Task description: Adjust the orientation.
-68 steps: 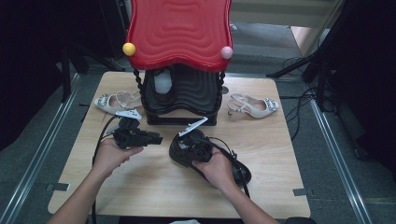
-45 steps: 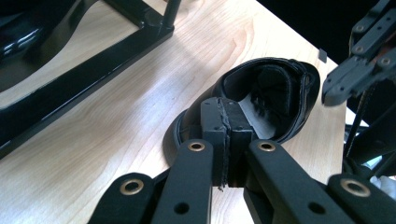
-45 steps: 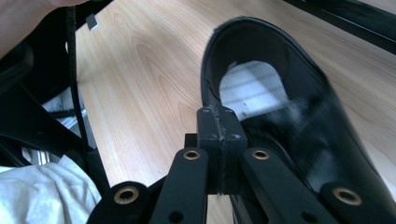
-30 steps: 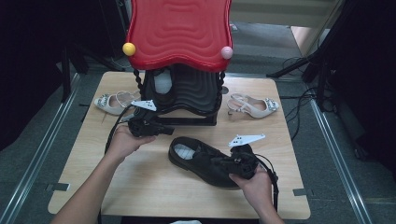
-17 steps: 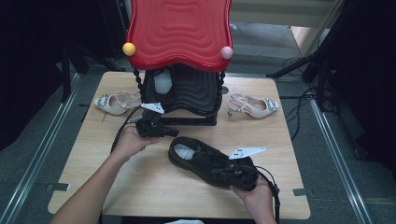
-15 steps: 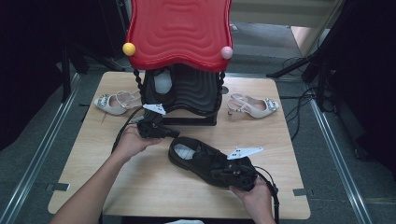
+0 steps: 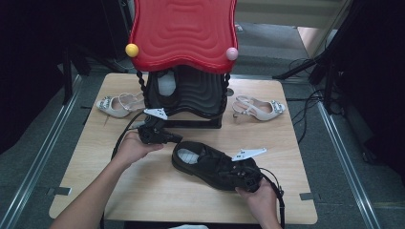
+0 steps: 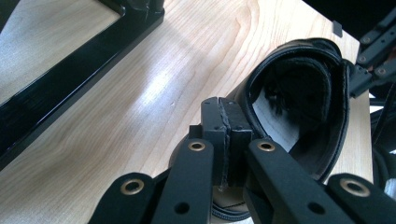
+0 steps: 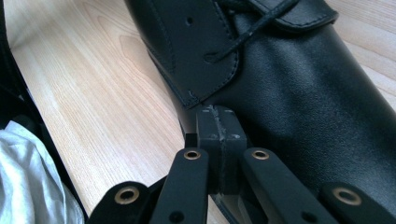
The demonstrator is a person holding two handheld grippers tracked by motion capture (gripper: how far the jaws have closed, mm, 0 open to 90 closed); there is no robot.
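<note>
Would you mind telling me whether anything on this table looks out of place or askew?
Somewhat: the black leather lace-up shoe lies alone, diagonal across the wooden table, while the two beige slingback heels sit split on either side of the black stand. Nothing appears spilled or damaged.

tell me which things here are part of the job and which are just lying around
In the job: black lace-up shoe, left gripper shut by its heel, right gripper shut by its toe.
Lying about: two beige heeled sandals, red-topped black rack.

High view overhead; both gripper views close, seemingly sharing black shoe.
</note>
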